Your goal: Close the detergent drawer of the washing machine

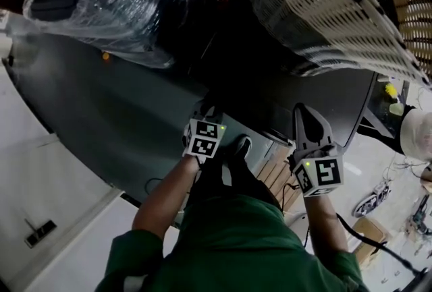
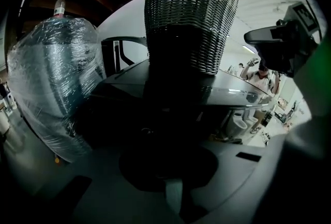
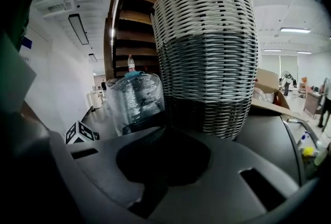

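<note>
The head camera is looking steeply down past the person's chest [image 1: 256, 237] onto a dark top [image 1: 135, 115], bottle [image 1: 115, 1] far left, basket [image 1: 317, 7] far right. The left gripper [image 1: 204, 137]'s camera is sitting low at the near edge, facing across the top toward both. The right gripper [image 1: 317, 172]'s camera is looking up at the basket from close by, bottle at its left. All three are sharing basket and bottle.

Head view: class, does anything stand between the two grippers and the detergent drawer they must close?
No drawer can be made out. The left gripper and right gripper hover at the near edge of the dark top with nothing visible just ahead; the wicker basket and plastic-wrapped bundle stand farther back on it.
</note>
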